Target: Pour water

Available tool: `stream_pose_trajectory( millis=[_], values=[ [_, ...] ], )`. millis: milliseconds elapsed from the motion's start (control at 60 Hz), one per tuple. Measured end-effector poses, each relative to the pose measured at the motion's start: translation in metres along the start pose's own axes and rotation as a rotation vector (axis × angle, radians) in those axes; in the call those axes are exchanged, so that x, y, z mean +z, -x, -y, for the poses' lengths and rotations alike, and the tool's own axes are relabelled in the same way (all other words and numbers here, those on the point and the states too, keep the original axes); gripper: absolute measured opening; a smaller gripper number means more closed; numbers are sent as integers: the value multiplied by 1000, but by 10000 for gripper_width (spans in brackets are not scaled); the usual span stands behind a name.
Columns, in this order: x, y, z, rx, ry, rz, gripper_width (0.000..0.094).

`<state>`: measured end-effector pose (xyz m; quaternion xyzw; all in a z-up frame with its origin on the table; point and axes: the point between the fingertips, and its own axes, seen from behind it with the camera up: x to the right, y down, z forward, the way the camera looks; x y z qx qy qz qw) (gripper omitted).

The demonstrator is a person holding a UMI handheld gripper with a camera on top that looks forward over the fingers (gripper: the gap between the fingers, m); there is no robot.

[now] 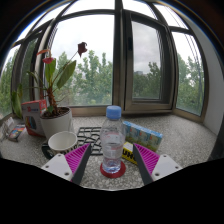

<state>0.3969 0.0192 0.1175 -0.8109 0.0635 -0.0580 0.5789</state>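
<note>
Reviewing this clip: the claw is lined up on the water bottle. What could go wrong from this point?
The claw is open, with the capped bottle standing between its fingers on a red coaster; an off-centre close could tip the tall bottle. The blue cap looks still on, so no water would likely pour until it is removed. The bowl sits close beside the potted plant, so a swing toward it might brush the leaves.

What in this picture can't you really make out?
All in the gripper view:
- Water bottle: stands between the open gripper fingers; its water level is too faint to tell.
- Bowl: contents hidden by its rim.
- Blue box: print too small, partly behind the bottle.
- Potted plant: pot's base hidden by the bowl.
</note>
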Motion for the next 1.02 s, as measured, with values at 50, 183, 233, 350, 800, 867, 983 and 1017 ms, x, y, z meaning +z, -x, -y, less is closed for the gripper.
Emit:
stream_pose_trajectory(
  millis=[50,183,233,350,800,867,983,1017],
  values=[
    [-23,4,2,1,-4,5,853],
    [-93,15,4,20,-3,-7,852],
    [-119,19,4,18,-9,-20,851],
    [-177,28,1,8,-14,-51,853],
    [-349,75,-26,-18,-22,-104,856],
    [-360,81,-29,-17,-20,-99,855],
    [-372,84,-22,-27,-49,-100,857],
    [-375,82,-21,-37,-48,-109,856]
  ],
)
